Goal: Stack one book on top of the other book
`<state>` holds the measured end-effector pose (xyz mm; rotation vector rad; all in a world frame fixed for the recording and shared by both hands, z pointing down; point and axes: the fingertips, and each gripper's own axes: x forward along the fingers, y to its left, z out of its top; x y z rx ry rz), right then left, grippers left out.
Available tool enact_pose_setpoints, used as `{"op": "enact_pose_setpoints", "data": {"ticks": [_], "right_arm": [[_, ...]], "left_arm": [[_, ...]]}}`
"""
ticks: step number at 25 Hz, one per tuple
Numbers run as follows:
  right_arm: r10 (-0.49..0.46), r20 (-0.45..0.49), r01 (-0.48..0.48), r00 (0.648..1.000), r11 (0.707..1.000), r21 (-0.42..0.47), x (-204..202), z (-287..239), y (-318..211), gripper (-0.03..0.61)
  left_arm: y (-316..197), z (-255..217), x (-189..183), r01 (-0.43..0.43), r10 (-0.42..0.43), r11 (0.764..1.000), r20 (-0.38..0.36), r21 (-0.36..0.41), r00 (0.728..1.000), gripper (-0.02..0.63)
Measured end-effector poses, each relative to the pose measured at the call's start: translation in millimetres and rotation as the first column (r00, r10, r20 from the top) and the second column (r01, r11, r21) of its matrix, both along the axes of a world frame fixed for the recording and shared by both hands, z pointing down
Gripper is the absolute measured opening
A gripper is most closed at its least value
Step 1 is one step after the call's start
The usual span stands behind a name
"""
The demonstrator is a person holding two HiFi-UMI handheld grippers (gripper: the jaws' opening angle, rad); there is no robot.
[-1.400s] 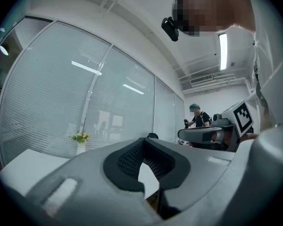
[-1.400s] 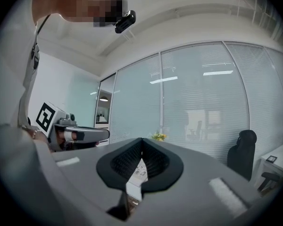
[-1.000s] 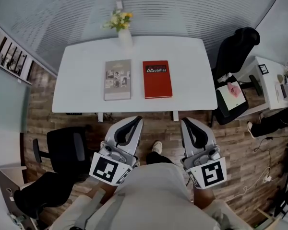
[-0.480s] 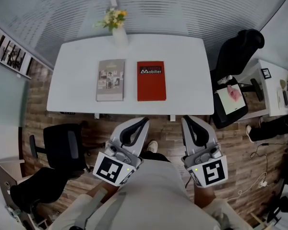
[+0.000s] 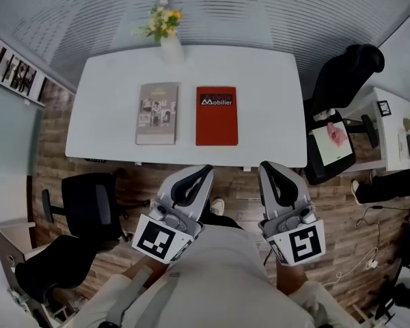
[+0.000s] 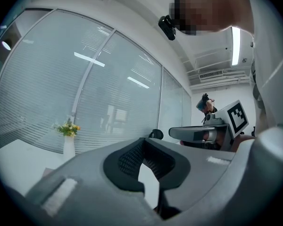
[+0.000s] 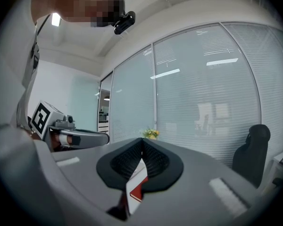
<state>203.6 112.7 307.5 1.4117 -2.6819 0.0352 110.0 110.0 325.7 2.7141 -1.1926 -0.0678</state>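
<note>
The left gripper (image 5: 203,172) and right gripper (image 5: 265,167) are hanging shut and empty, short of the white rectangular table's (image 5: 273,74) near edge. The flat grey book (image 5: 157,113) and flat red book (image 5: 216,115) are lying side by side toward that edge (both untouched). Opening the jaws wide before nipping one book's near edge seems wise.

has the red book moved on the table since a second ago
No. The red book lies beside the grey book with the same gap, both flat on the table.
</note>
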Motion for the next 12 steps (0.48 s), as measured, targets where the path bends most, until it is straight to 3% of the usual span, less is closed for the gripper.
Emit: {"op": "enact_pose_setpoints", "data": {"ticks": [12], "right_arm": [[-0.028,-0.024,0.028,0.999,1.000,-0.001,-29,1,-73,0.005]], "left_arm": [[-76,-1,-27,0.026,-0.026,1.000,-0.022,0.012,0.999,0.005]]}}
